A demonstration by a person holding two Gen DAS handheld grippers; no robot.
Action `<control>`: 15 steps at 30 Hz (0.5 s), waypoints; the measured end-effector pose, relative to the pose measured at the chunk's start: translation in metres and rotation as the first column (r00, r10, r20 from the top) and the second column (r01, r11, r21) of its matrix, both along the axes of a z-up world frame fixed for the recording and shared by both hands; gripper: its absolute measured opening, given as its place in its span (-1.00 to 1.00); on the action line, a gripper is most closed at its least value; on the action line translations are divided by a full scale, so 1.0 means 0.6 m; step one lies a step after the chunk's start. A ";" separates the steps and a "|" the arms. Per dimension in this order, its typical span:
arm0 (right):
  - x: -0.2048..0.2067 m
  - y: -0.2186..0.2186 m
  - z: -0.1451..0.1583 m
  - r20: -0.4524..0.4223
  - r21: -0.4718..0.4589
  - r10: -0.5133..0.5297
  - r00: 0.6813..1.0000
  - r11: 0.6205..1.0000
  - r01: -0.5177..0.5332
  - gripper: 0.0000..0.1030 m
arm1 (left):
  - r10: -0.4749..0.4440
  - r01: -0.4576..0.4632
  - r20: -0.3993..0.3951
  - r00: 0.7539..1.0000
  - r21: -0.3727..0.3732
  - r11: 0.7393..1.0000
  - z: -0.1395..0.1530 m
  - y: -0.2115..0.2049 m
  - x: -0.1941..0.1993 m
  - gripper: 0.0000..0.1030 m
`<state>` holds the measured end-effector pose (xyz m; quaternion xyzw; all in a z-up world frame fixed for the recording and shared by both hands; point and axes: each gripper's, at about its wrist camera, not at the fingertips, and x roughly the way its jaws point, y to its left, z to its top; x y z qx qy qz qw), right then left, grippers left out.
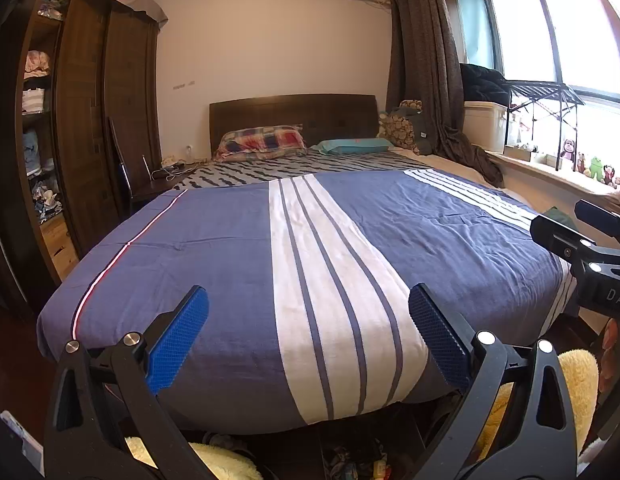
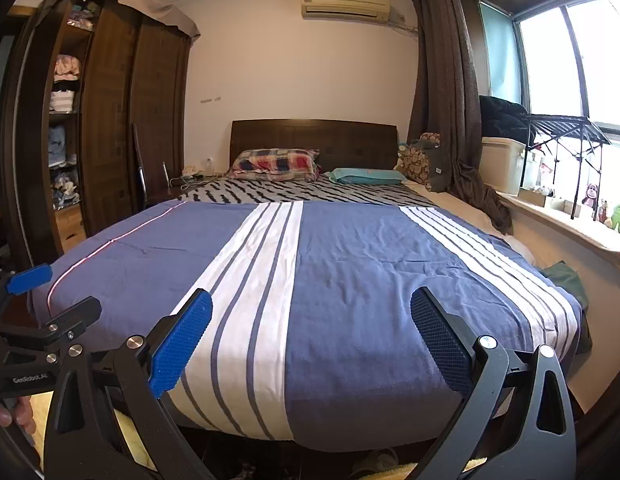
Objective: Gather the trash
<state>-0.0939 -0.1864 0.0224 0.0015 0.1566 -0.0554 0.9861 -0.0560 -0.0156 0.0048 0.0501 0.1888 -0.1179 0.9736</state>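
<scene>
My left gripper (image 1: pixel 308 308) is open and empty, held at the foot of a bed with a blue and white striped cover (image 1: pixel 230 248). My right gripper (image 2: pixel 310 308) is open and empty, also at the foot of the bed (image 2: pixel 349 260). The left gripper shows at the left edge of the right wrist view (image 2: pixel 30 280); the right gripper's body shows at the right edge of the left wrist view (image 1: pixel 589 256). No piece of trash shows clearly on the bed cover. Small mixed items lie on the floor under the bed's foot (image 1: pixel 349 464).
A plaid pillow (image 1: pixel 262 142) and a teal pillow (image 1: pixel 353 146) lie at the headboard. A dark wardrobe (image 1: pixel 90 112) stands on the left. A window sill with toys (image 1: pixel 589 168) and a curtain (image 1: pixel 425 72) are on the right. A yellow fluffy rug (image 1: pixel 569 384) lies below.
</scene>
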 end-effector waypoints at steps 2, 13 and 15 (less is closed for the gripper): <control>0.000 0.000 0.000 -0.003 -0.002 0.000 1.000 1.000 0.000 0.93 | -0.001 0.001 0.001 1.000 -0.001 1.000 0.000 0.000 0.000 0.85; 0.000 0.002 0.001 -0.001 -0.004 0.004 1.000 1.000 -0.004 0.93 | -0.003 0.003 0.007 1.000 -0.010 1.000 0.003 0.000 -0.001 0.85; -0.001 0.002 0.002 0.001 -0.003 0.004 1.000 1.000 -0.004 0.93 | -0.004 0.004 0.009 1.000 -0.011 1.000 0.004 0.000 -0.002 0.85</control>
